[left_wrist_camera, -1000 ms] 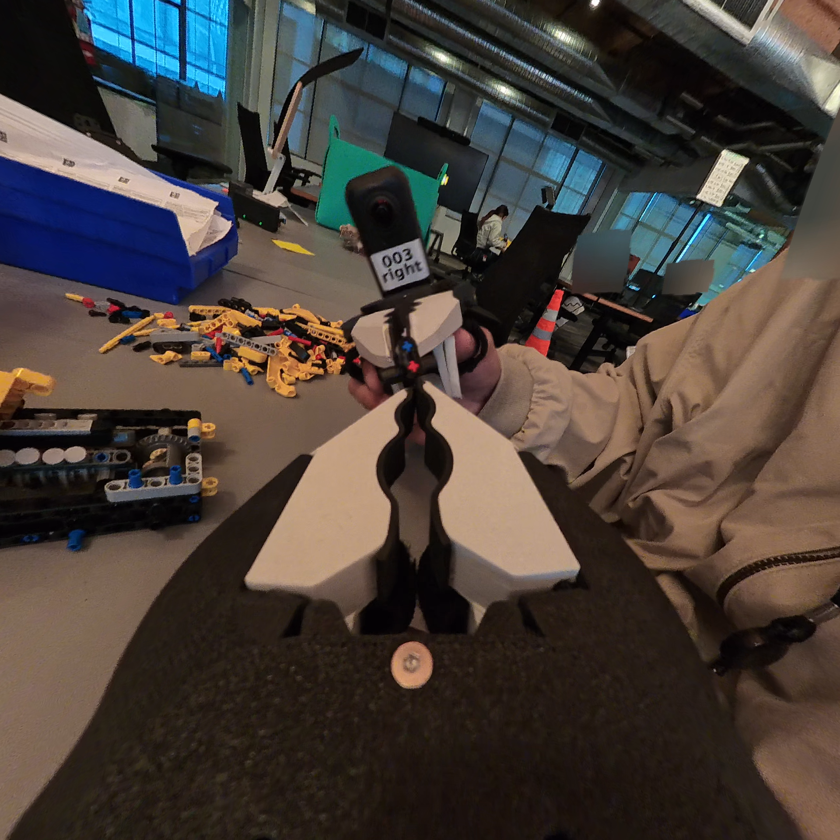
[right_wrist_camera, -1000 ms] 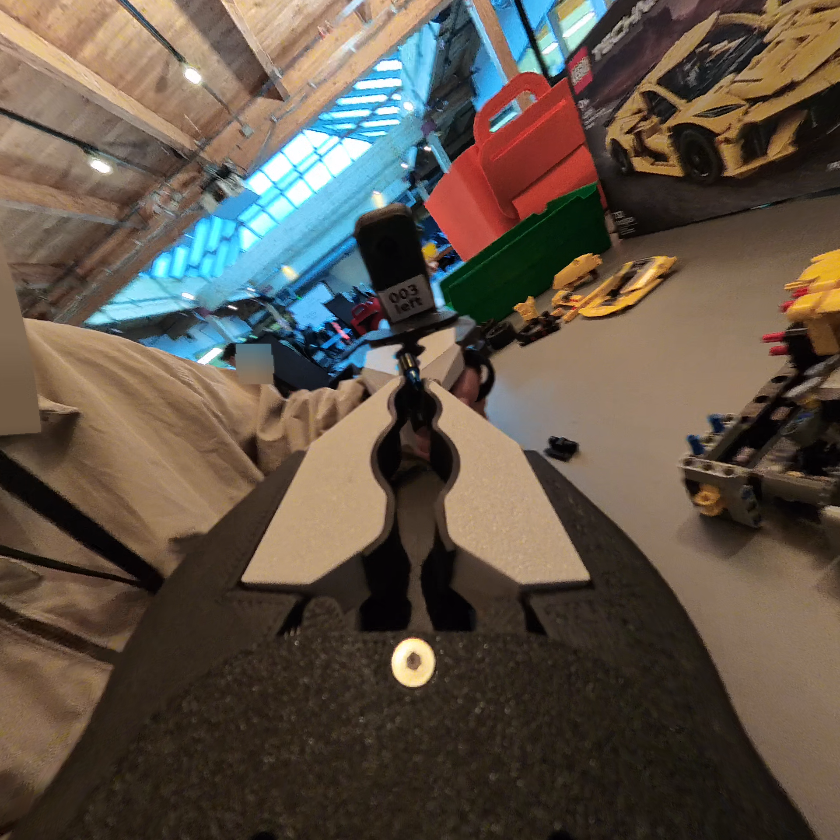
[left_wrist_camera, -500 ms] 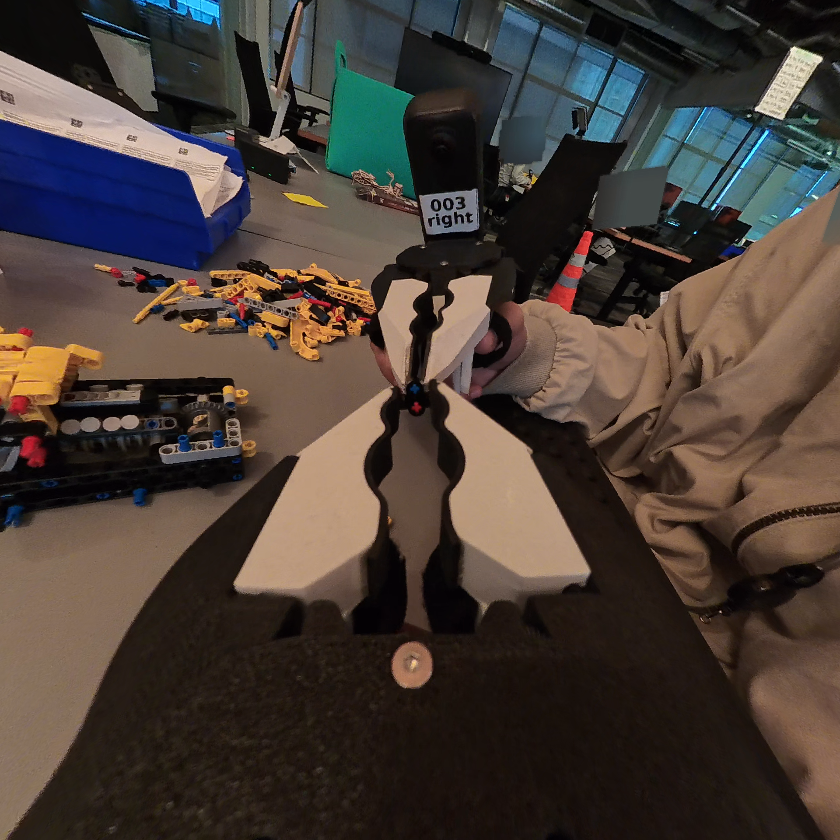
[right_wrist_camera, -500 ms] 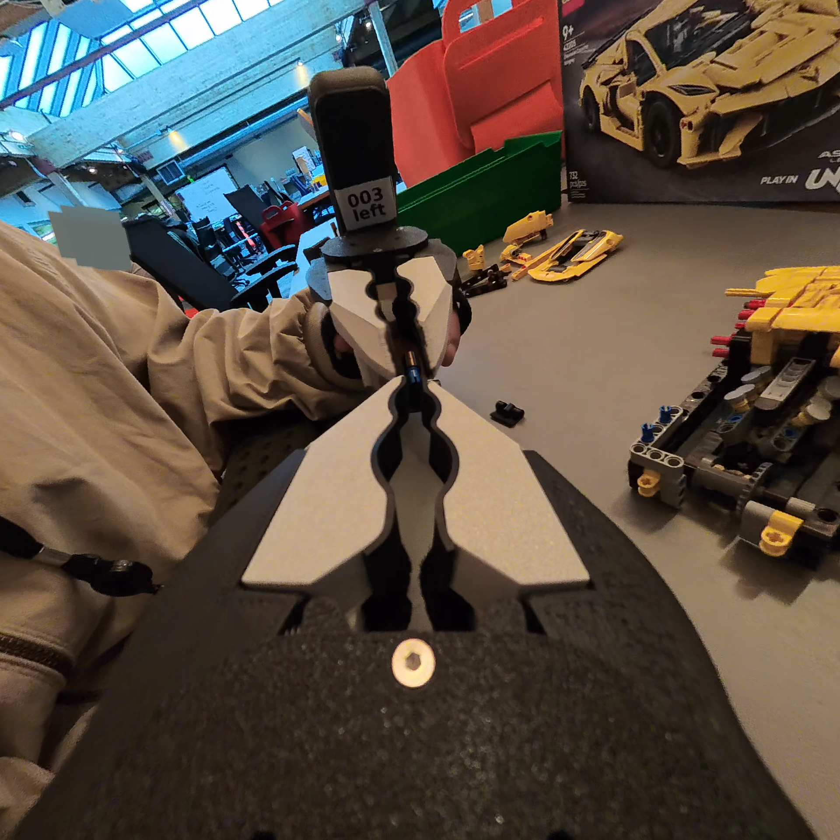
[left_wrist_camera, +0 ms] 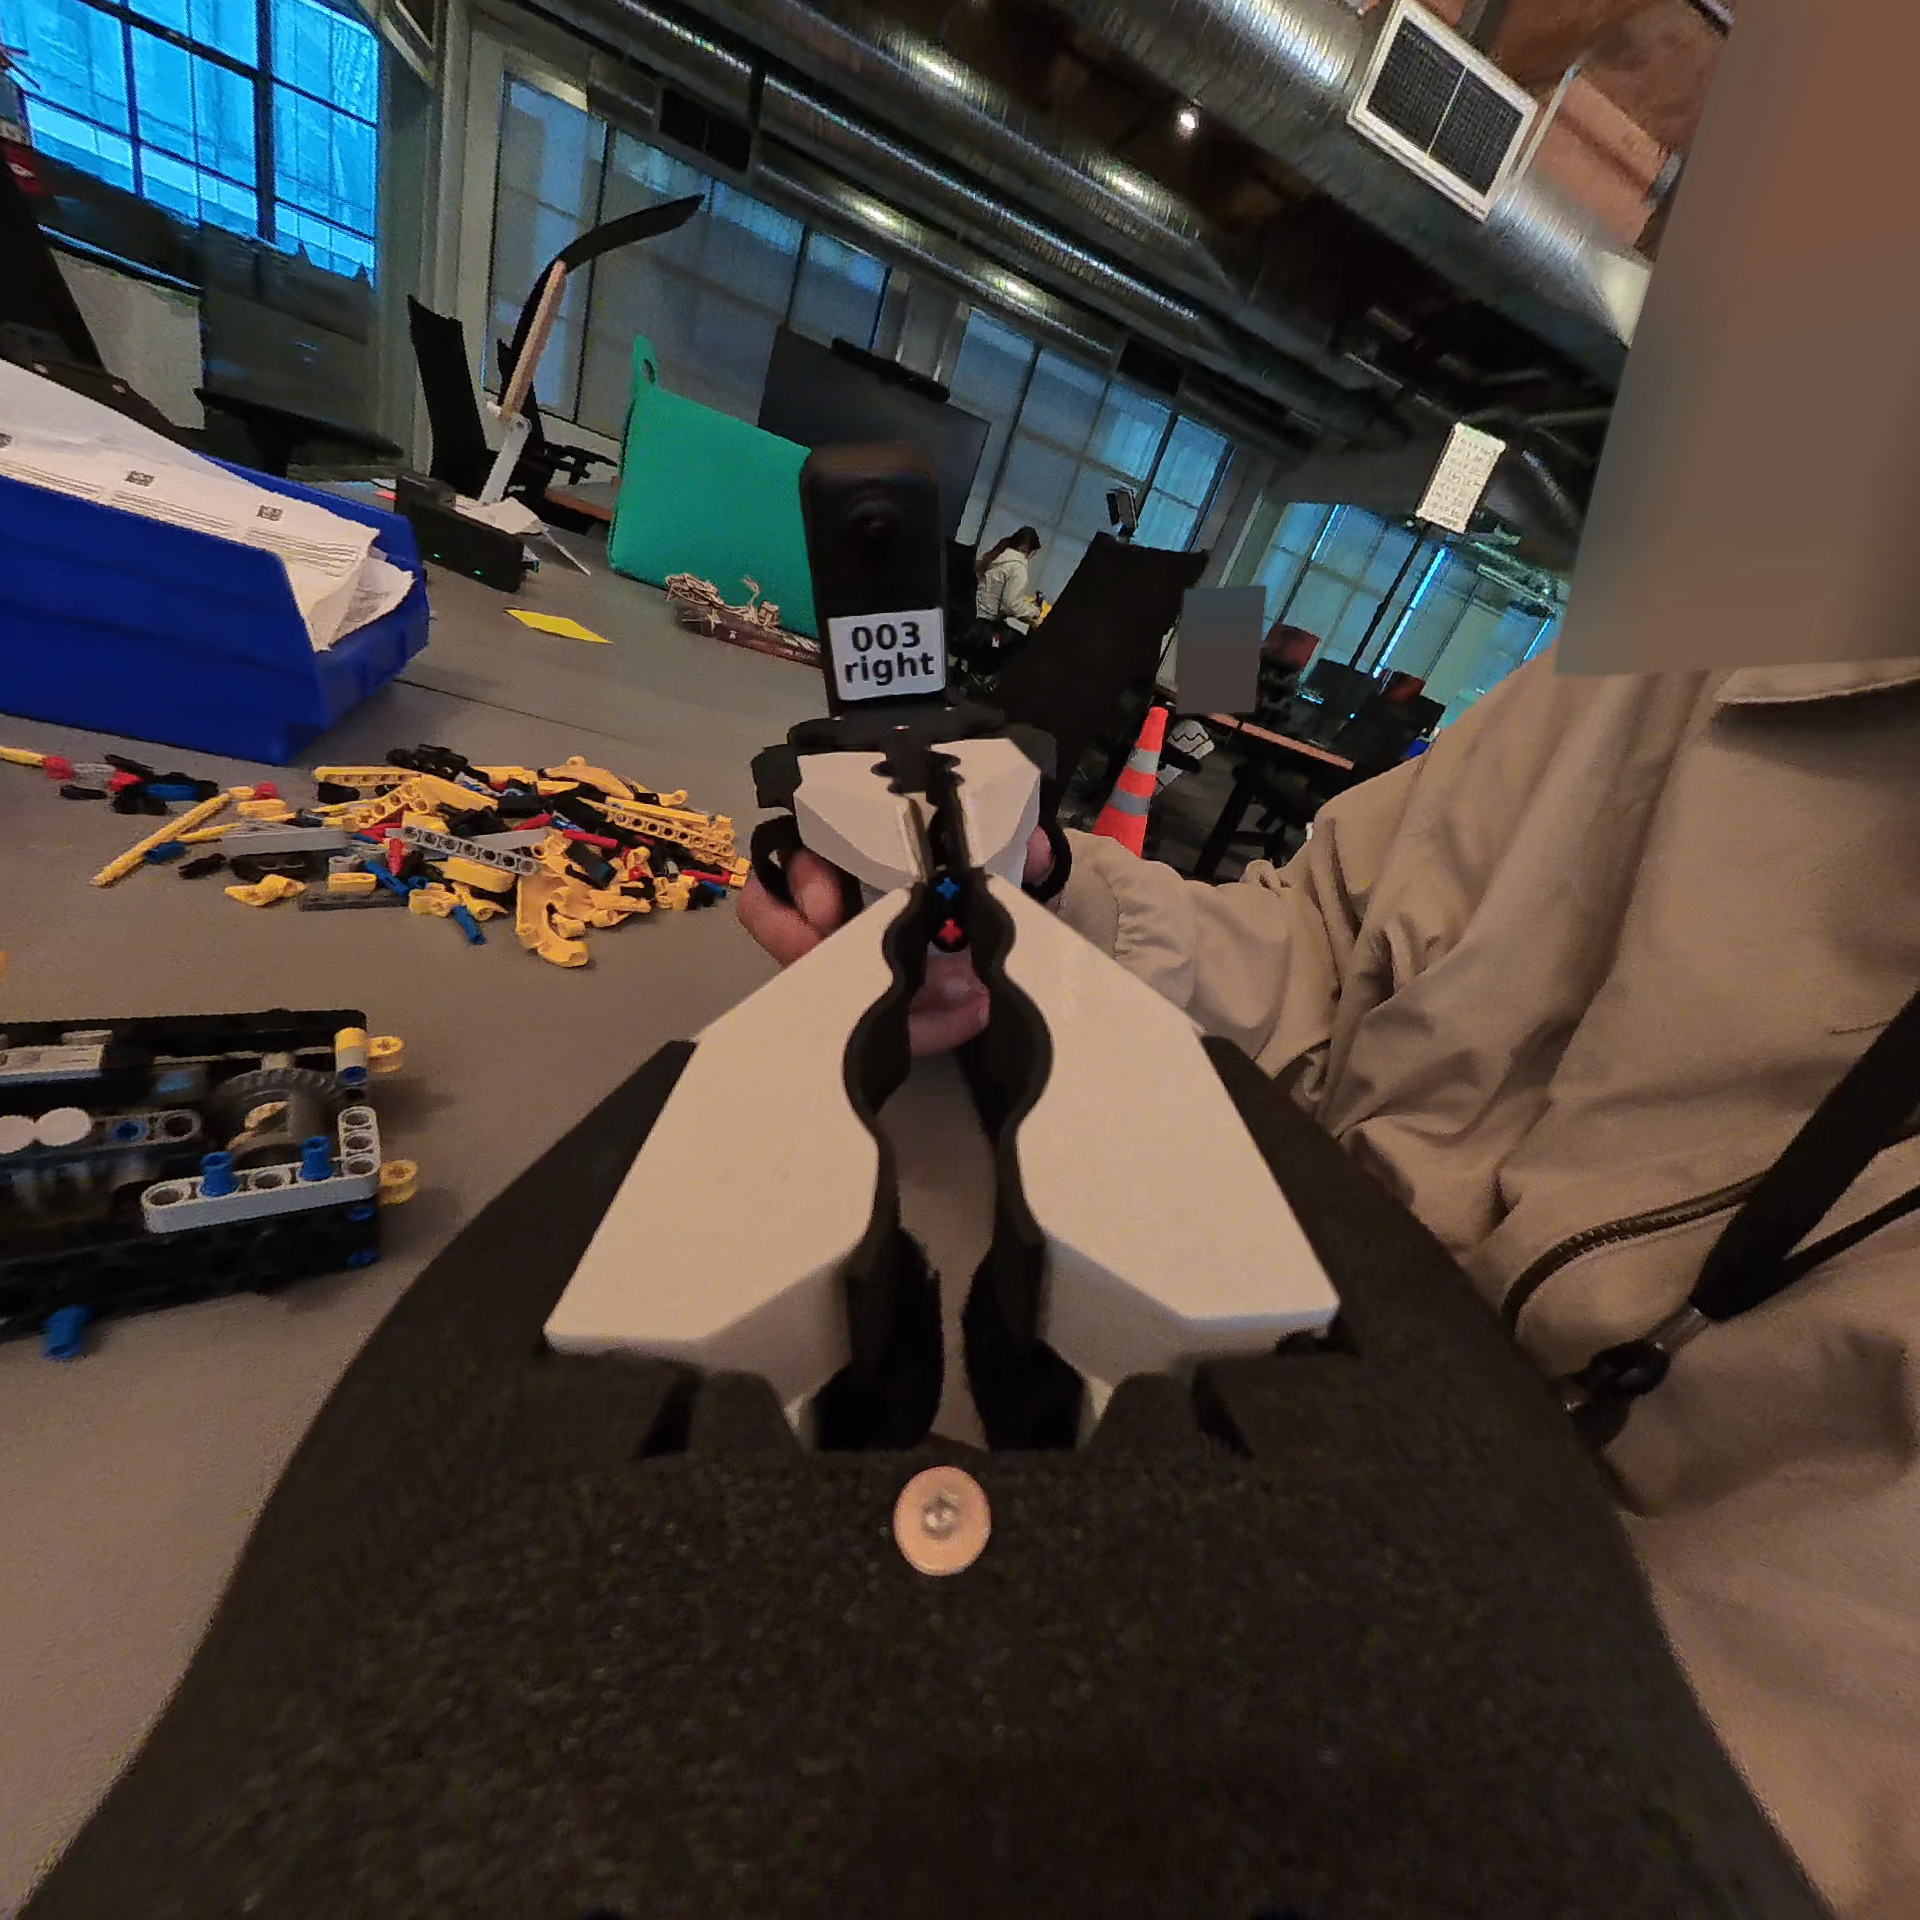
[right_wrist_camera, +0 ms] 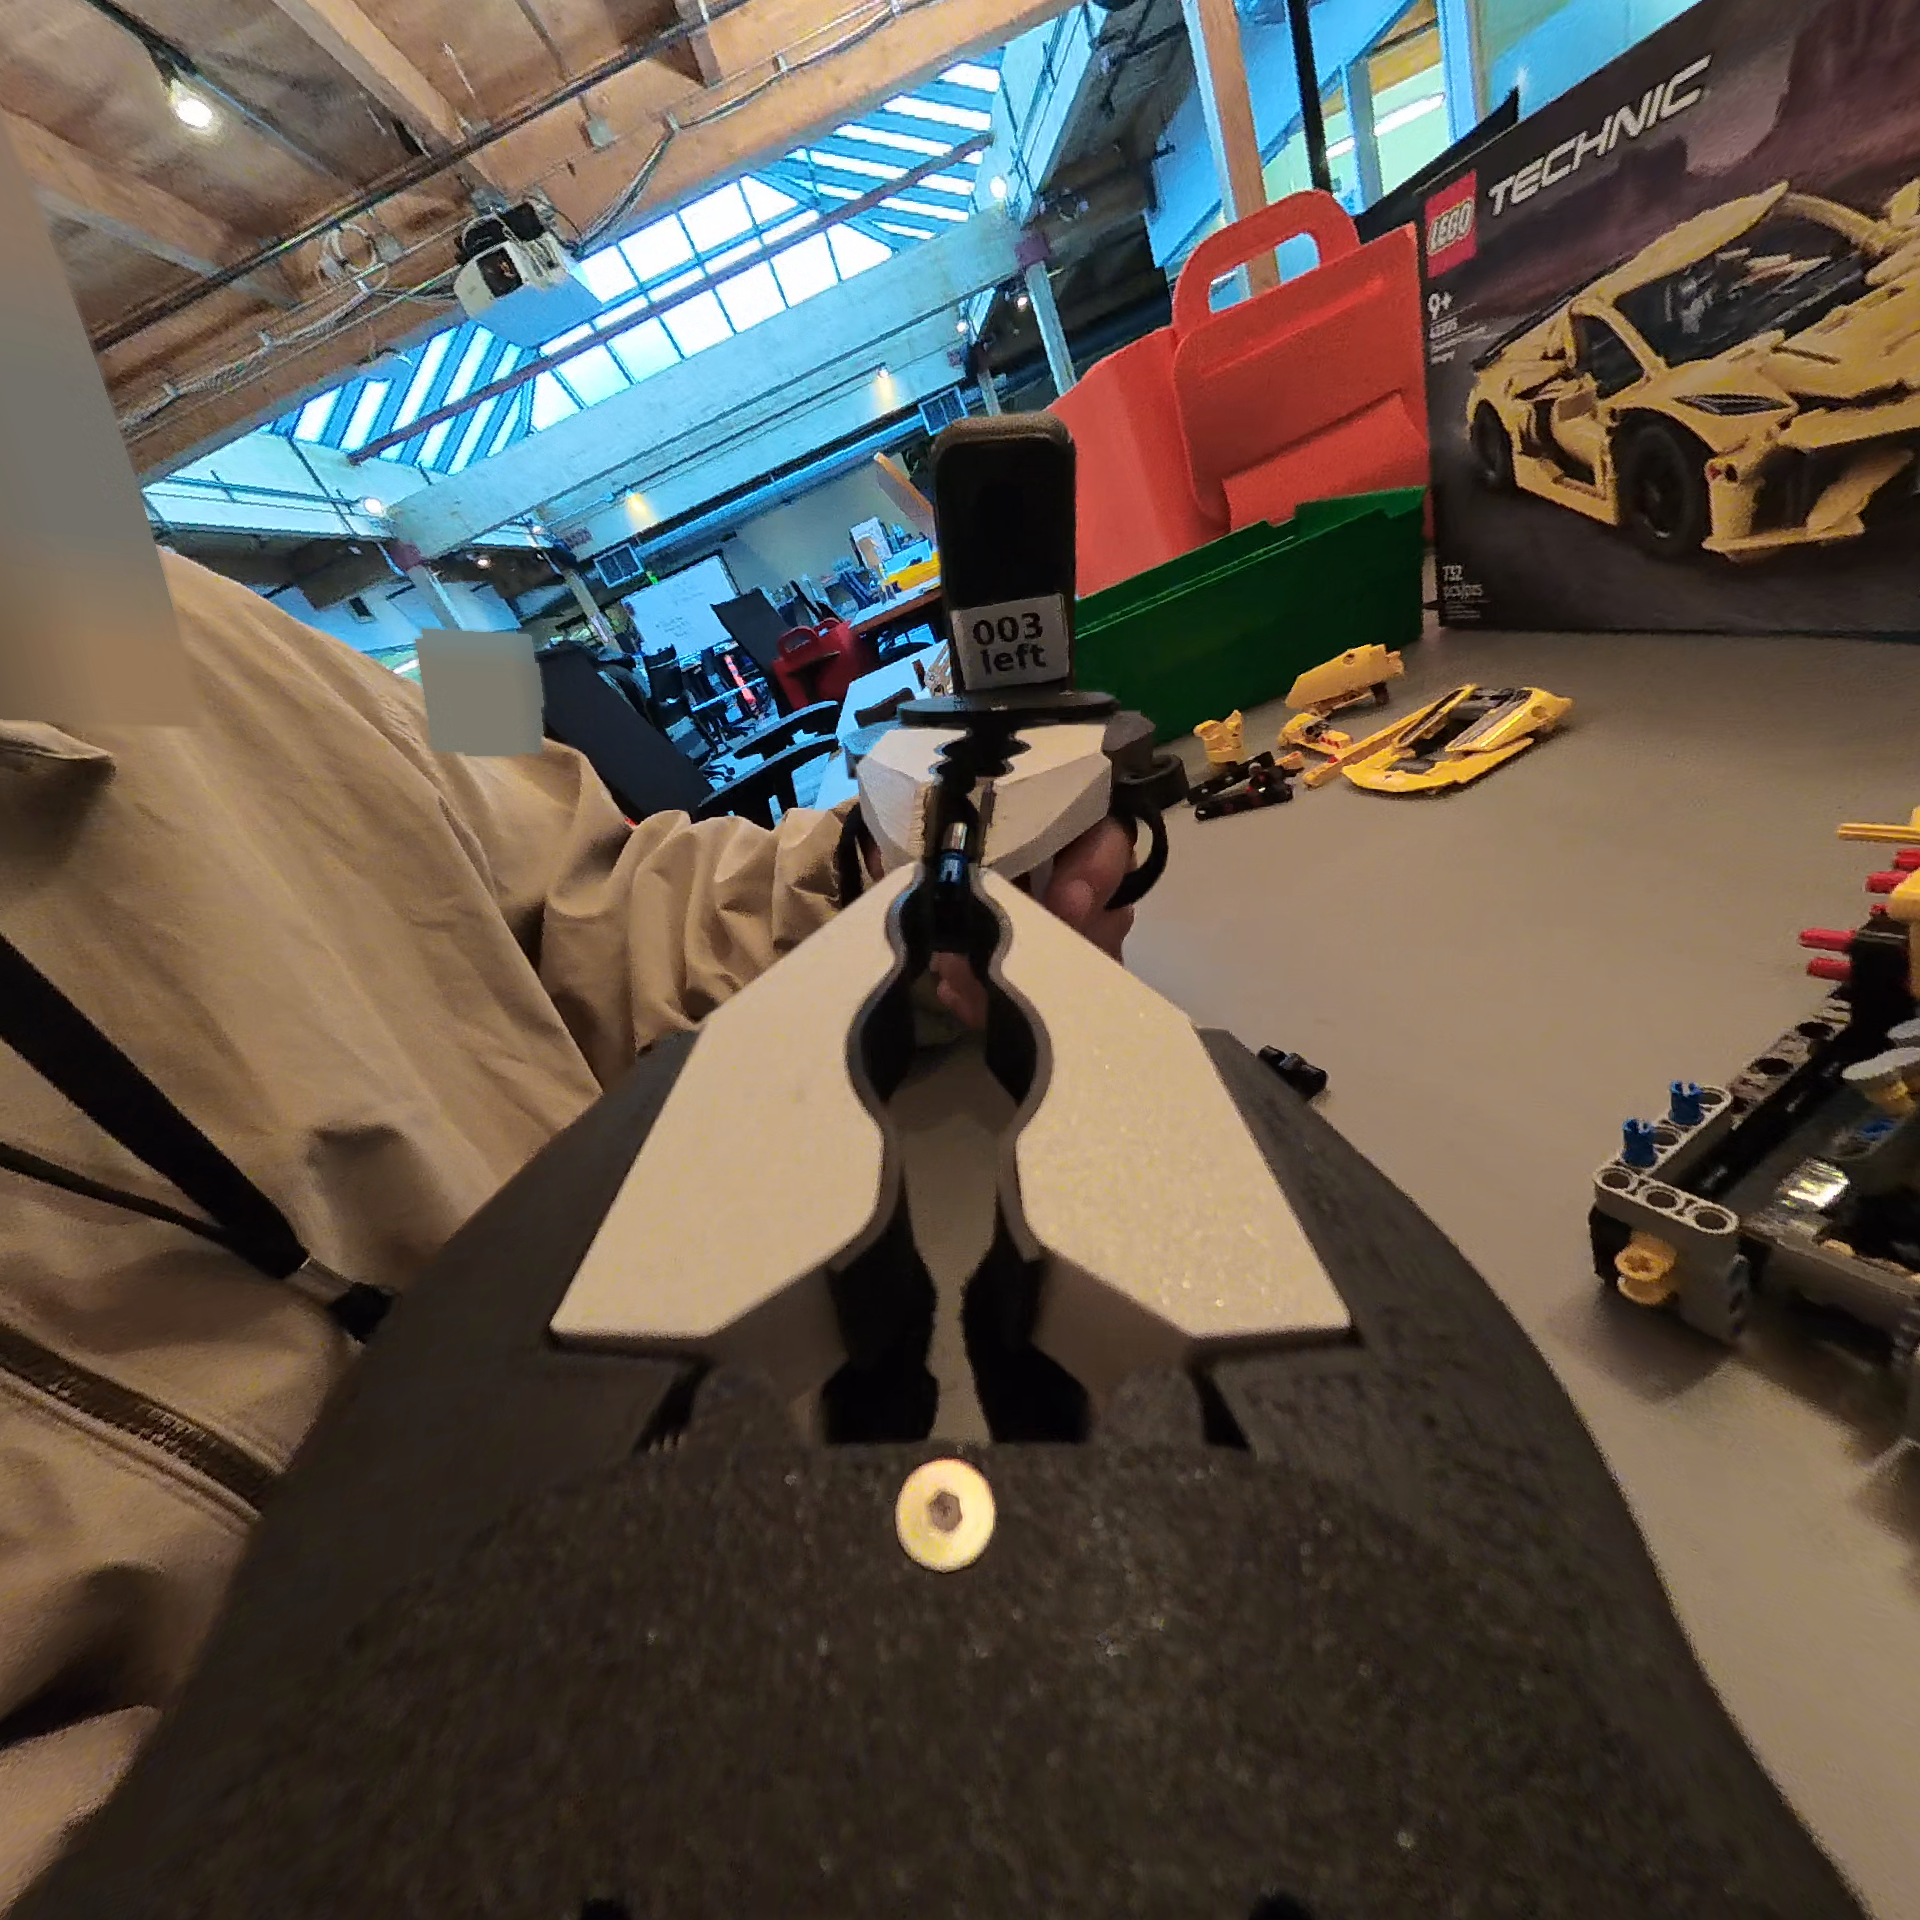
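Note:
My left gripper (left_wrist_camera: 948, 920) and my right gripper (right_wrist_camera: 951, 899) point at each other, tip to tip, above the grey table (left_wrist_camera: 623, 997). Both are shut on one small assembly: a black connector with a blue and a red pin end (left_wrist_camera: 948, 912), seen from the other side as a blue pin on a black piece (right_wrist_camera: 950, 868). The right gripper shows in the left wrist view (left_wrist_camera: 940, 831) and the left gripper in the right wrist view (right_wrist_camera: 961, 810), each held by a hand. How the assembly divides between the two grips is hidden.
A partly built black model chassis (left_wrist_camera: 187, 1153) (right_wrist_camera: 1766, 1174) lies on the table. A pile of loose yellow and black pieces (left_wrist_camera: 499, 842) and a blue bin (left_wrist_camera: 187, 644) lie behind it. A green bin (right_wrist_camera: 1247, 613), yellow body panels (right_wrist_camera: 1434, 727) and a printed box (right_wrist_camera: 1683, 395) stand farther off. A beige-jacketed person is close. Both grippers' tips are close together, under 4 cm apart.
Both grippers stay shut and tip to tip on the small assembly. The pair dipped toward the table half a second ago and has tilted back up.

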A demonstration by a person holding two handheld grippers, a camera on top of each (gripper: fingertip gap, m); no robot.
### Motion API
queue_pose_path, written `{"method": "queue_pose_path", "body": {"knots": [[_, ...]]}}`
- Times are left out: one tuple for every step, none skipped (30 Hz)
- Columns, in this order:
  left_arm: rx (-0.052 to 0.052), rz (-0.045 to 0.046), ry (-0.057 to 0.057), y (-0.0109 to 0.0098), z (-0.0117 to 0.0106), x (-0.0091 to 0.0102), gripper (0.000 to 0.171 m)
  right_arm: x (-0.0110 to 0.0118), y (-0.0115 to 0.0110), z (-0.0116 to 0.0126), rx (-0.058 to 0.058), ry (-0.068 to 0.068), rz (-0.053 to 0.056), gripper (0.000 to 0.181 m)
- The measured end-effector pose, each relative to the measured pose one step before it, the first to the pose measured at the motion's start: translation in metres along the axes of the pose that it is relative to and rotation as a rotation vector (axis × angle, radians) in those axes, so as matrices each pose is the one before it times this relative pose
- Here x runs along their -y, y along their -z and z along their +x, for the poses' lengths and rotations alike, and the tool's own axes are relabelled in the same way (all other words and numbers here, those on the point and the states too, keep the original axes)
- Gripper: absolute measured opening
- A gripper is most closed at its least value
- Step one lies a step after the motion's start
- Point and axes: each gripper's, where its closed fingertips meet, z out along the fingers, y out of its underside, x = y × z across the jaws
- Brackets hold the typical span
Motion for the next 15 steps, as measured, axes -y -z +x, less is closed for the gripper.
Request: {"method": "queue_pose_path", "body": {"knots": [[-0.0019, 0.00366, -0.0006, -0.00068, 0.00044, -0.00004, 0.007, 0.00010, -0.00003, -0.00139, 0.0065, 0.0013, 0.0001, 0.004], [0.0042, 0.00870, 0.0030, -0.00011, -0.00049, 0.00121, 0.007, 0.00087, 0.00012, 0.00068, -0.0048, -0.0068, 0.0067, 0.004], [0.0070, 0.00475, -0.0008, -0.00033, -0.00080, 0.00026, 0.007, 0.00077, 0.00029, 0.00074, -0.0003, -0.0055, 0.0057, 0.003], [0.0045, 0.00090, -0.0044, -0.00046, -0.00043, -0.00043, 0.007, -0.00032, 0.00064, 0.00022, 0.0026, -0.0065, -0.0049, 0.003], [0.0023, 0.00009, -0.0052, -0.00029, -0.00010, -0.00033, 0.007, -0.00014, 0.00036, -0.00008, 0.0008, -0.0018, -0.0017, 0.003], [0.0077, -0.00250, -0.0143, -0.00019, -0.00020, -0.00018, 0.007, 0.00007, 0.00014, 0.00014, -0.0043, 0.0020, -0.0016, 0.003], [0.0187, -0.00814, -0.0291, -0.00019, -0.00085, -0.00009, 0.007, -0.00052, 0.00029, 0.00058, -0.0141, 0.0199, -0.0129, 0.003], [0.0253, -0.00821, -0.0319, -0.00024, -0.00121, 0.00063, 0.007, -0.00027, 0.00048, 0.00150, -0.0152, 0.0094, -0.0053, 0.003], [0.0230, 0.00020, -0.0233, -0.00038, -0.00082, 0.00157, 0.006, 0.00072, 0.00037, 0.00087, 0.0025, -0.0232, 0.0020, 0.002], [0.0210, 0.00788, -0.0133, -0.00035, -0.00110, 0.00213, 0.006, 0.00228, 0.00038, 0.00076, -0.0003, -0.0062, 0.0076, 0.002], [0.0148, 0.00036, -0.0053, -0.00003, -0.00161, 0.00120, 0.006, 0.00132, 0.00016, 0.00156, -0.0096, 0.0058, 0.0065, 0.002], [0.0039, -0.00974, -0.0069, 0.00041, -0.00071, -0.00043, 0.006, -0.00088, -0.00009, 0.00149, -0.0127, 0.0098, -0.0084, 0.002], [-0.0050, -0.00663, -0.0029, 0.00047, 0.00070, -0.00066, 0.006, -0.00085, -0.00014, -0.00040, -0.0043, 0.0150, -0.0052, 0.002], [-0.0105, -0.00907, 0.0024, 0.00052, 0.00163, -0.00138, 0.006, -0.00150, 0.00006, -0.00132, 0.0069, 0.0099, -0.0135, 0.002], [-0.0037, -0.01244, -0.0118, 0.00044, 0.00136, -0.00182, 0.006, -0.00286, 0.00008, -0.00115, 0.0054, 0.0213, -0.0261, 0.002]]}}
